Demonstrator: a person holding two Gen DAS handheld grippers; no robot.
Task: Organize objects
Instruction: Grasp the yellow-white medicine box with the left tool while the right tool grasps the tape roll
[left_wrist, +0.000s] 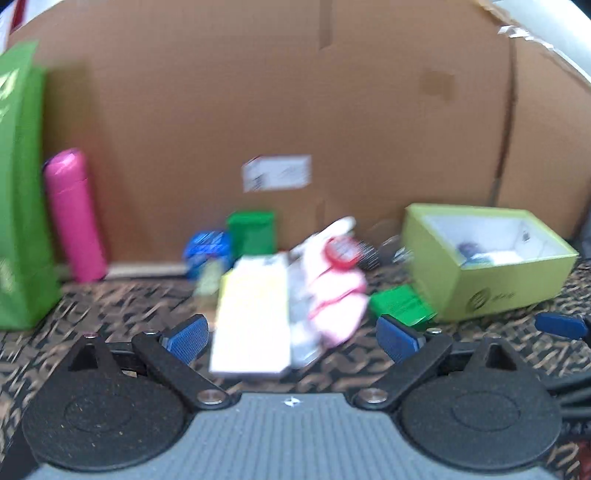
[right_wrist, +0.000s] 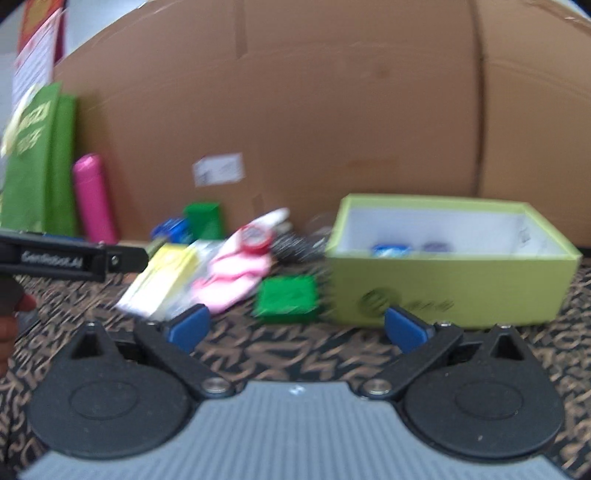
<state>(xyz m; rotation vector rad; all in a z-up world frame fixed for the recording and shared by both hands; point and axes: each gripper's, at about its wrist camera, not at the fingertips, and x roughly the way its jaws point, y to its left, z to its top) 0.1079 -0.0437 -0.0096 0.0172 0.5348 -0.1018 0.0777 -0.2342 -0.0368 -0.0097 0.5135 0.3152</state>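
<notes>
Both views are motion-blurred. An open lime-green box (left_wrist: 491, 284) (right_wrist: 443, 284) stands on the patterned surface at right, with small blue and purple items inside. Left of it lies a pile: a pale yellow-white packet (left_wrist: 251, 317) (right_wrist: 162, 284), a pink-and-white cloth (left_wrist: 332, 299) (right_wrist: 236, 277), a red-rimmed round item (left_wrist: 341, 253) (right_wrist: 255, 236) and a flat green packet (left_wrist: 400, 304) (right_wrist: 288, 299). My left gripper (left_wrist: 293, 338) is open, nothing held, with the pale packet just beyond its fingers. My right gripper (right_wrist: 295, 326) is open and empty, short of the green packet and the box.
A big cardboard box (left_wrist: 295, 110) (right_wrist: 295, 110) walls off the back. At far left stand a green paper bag (left_wrist: 18, 192) (right_wrist: 40, 166) and a pink bottle (left_wrist: 74, 214) (right_wrist: 94, 199). A green carton (left_wrist: 253, 232) and blue packet (left_wrist: 207, 251) sit by the cardboard. The left gripper's arm (right_wrist: 74, 258) crosses the right view.
</notes>
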